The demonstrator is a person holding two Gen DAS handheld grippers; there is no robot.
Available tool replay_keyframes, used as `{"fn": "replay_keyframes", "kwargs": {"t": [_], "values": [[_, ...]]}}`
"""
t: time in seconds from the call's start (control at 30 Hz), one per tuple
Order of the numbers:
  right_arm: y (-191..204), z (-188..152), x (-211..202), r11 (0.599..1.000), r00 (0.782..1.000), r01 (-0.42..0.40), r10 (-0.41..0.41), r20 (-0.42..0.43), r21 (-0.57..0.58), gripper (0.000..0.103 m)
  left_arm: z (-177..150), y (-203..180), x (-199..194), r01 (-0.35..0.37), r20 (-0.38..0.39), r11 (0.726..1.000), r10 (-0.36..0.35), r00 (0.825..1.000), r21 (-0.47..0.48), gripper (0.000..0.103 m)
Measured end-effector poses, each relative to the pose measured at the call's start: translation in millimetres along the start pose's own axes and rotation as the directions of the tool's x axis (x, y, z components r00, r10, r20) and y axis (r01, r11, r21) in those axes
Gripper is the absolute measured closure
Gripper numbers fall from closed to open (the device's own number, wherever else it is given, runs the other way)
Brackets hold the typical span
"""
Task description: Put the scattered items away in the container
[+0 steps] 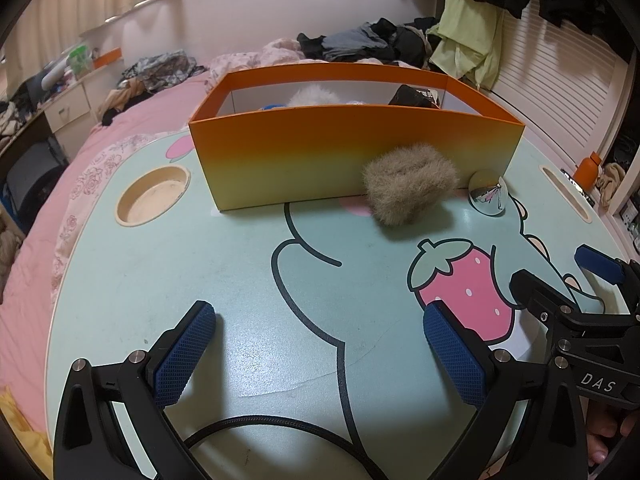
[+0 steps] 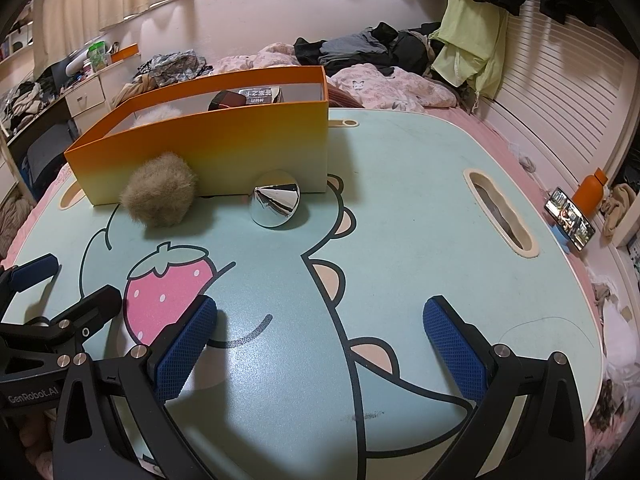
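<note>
Left wrist view: left gripper (image 1: 320,354) low at 6 o'clock, jaws wide apart, nothing between them, only bare mint-green surface (image 1: 240,264) with a cartoon strawberry print (image 1: 466,284). Right gripper (image 1: 560,276) intruding at 4 o'clock, jaws likewise spread. Orange-to-yellow container (image 1: 344,152) upright at 12 o'clock, open-topped, already holding a white fluffy item (image 1: 314,96) and a dark packet (image 1: 414,96). Furry beige puff (image 1: 410,186) touching the container's front wall at 1 o'clock; shiny silver cone (image 1: 488,196) just beside it to the right, also outside the container. Round cup recess (image 1: 154,194) in the surface at 10 o'clock. Beyond, pink bed (image 1: 132,120) strewn with clothes (image 1: 368,40).

Right wrist view: right gripper (image 2: 320,354) at 6 o'clock, jaws fully apart and empty. Left gripper (image 2: 60,296) at 9 o'clock. Container (image 2: 224,148) at 11 o'clock, seen at an angle. Beige puff (image 2: 160,194) against its front wall at 10 o'clock; silver cone (image 2: 278,202) on its side near 12 o'clock, mirror-bright, close to the container's front wall. Oblong slot (image 2: 500,216) at 2 o'clock; phone (image 2: 570,218) and orange bottle (image 2: 590,192) off the edge at 3 o'clock.
</note>
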State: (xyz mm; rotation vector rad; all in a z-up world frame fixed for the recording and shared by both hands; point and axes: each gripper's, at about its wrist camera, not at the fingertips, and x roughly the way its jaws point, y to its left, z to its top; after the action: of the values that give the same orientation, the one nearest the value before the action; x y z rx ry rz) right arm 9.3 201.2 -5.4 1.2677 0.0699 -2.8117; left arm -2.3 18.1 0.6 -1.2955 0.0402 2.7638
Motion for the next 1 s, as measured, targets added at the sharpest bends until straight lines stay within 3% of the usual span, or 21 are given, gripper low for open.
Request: {"fn": "replay_keyframes", "kwargs": {"t": [0.2, 0.33, 0.57, 0.73, 0.9, 1.0], "values": [[1.8, -0.2, -0.6, 1.0, 1.0, -0.006, 0.006, -0.003, -0.004, 0.0, -0.4, 0.1, 0.0, 0.001, 0.0, 1.0, -0.001, 1.0, -0.002, 0.0], [-9.3, 5.7, -4.6, 0.993, 0.994, -0.107, 0.106, 0.016, 0.057, 0.0, 0.1, -0.5, 0.0, 0.0, 0.0, 1.0, 0.0, 1.0, -0.001, 0.0], [-20.2, 28.9, -6.8, 0.984, 0.989, -0.142, 0.139, 0.042, 0.106, 0.008, -0.2, -0.2, 0.1, 0.0, 0.0, 1.0, 0.0, 1.0, -0.001, 0.0], [1.8, 47.3, 11.2, 0.989, 0.989, -0.144, 0.144, -0.012, 0.039, 0.031, -0.3, 0.1, 0.3, 0.001, 0.0, 1.0, -0.001, 1.0, -0.001, 0.0], [7.1, 60.0, 32.8, 0.989, 0.987, -0.14, 0.144, -0.069, 0.052, 0.042, -0.3, 0.1, 0.4, 0.0, 0.0, 1.0, 0.0, 1.0, -0.001, 0.0], [10.6, 60.8, 38.5, 0.993, 0.99, -0.116, 0.117, -0.072, 0.025, 0.059, -0.8, 0.5, 0.5, 0.0, 0.0, 1.0, 0.0, 1.0, -0.001, 0.0]]}}
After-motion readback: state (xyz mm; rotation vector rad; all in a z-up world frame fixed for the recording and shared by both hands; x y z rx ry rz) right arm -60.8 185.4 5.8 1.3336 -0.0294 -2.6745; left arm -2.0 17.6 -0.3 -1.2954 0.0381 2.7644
